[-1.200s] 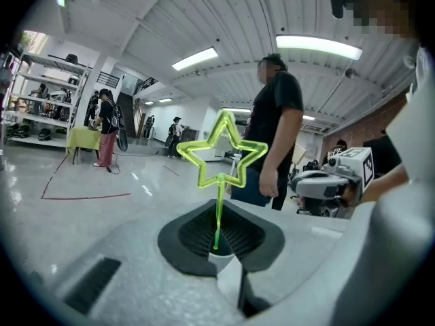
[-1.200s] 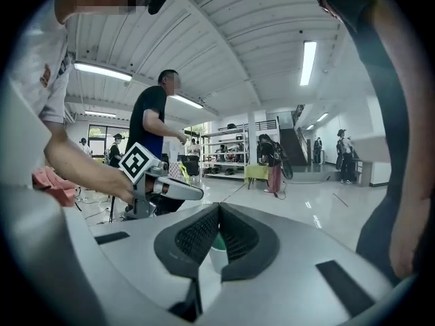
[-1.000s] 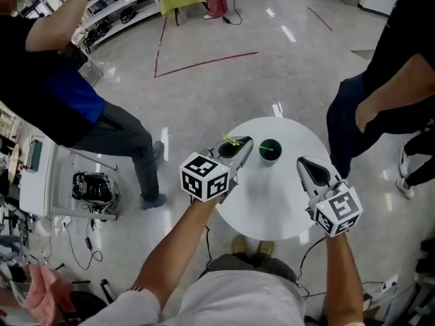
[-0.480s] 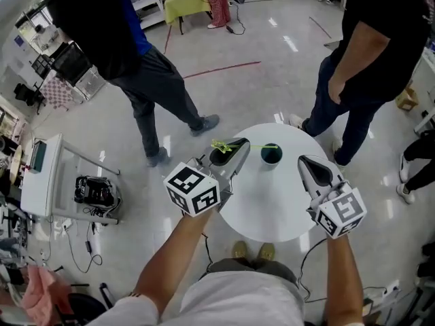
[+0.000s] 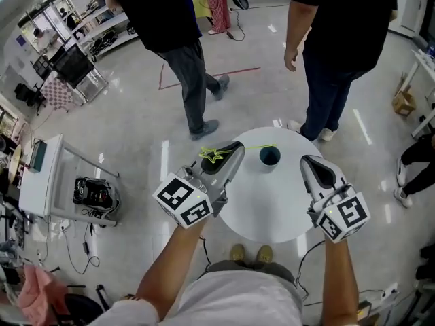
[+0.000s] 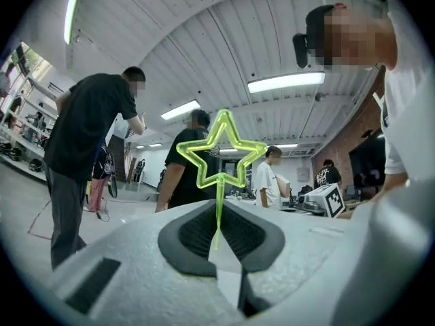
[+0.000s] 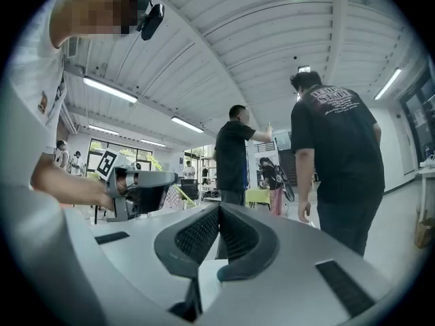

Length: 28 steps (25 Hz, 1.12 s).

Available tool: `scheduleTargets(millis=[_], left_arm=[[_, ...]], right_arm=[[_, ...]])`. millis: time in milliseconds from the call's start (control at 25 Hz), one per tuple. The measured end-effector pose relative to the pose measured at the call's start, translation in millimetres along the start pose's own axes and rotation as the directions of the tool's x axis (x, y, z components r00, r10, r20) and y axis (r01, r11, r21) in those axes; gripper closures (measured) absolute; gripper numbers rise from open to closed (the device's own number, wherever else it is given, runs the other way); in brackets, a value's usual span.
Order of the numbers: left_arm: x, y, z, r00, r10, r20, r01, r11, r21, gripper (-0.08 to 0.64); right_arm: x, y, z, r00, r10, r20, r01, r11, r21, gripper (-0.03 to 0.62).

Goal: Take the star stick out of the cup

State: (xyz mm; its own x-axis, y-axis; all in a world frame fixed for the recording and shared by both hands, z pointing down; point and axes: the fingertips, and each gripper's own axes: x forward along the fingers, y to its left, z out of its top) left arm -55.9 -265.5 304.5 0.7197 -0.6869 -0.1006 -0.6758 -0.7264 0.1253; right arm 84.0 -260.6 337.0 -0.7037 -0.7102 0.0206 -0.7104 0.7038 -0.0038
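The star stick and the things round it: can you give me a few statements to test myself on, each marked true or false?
1. The left gripper has its jaws shut on the star stick. True.
2. The star on the stick is pink. False: it is yellow-green.
3. The right gripper holds the cup. False: its jaws are together with nothing between them, and the cup stands apart from it.
4. The cup stands on a round white table. True.
5. The star stick stands upright in the cup. False: it lies roughly level in the left gripper's jaws.
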Motion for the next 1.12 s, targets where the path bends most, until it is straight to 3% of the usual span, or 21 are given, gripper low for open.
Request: scheduleTargets(millis=[400, 1120], left_arm=[[-9, -13, 12, 1.000, -0.017, 0.023, 0.017, 0.999, 0.036, 0.534], [-10, -17, 12, 0.999, -0.022, 0.031, 0.021, 0.999, 0.030, 0.534]], right_arm=[[-9, 9, 15, 0.999, -0.019, 0.036, 0.020, 1.000, -0.021, 0.581], [-16, 8, 17, 0.999, -0.031, 0.022, 0.032, 0.998, -0.047, 0.581]])
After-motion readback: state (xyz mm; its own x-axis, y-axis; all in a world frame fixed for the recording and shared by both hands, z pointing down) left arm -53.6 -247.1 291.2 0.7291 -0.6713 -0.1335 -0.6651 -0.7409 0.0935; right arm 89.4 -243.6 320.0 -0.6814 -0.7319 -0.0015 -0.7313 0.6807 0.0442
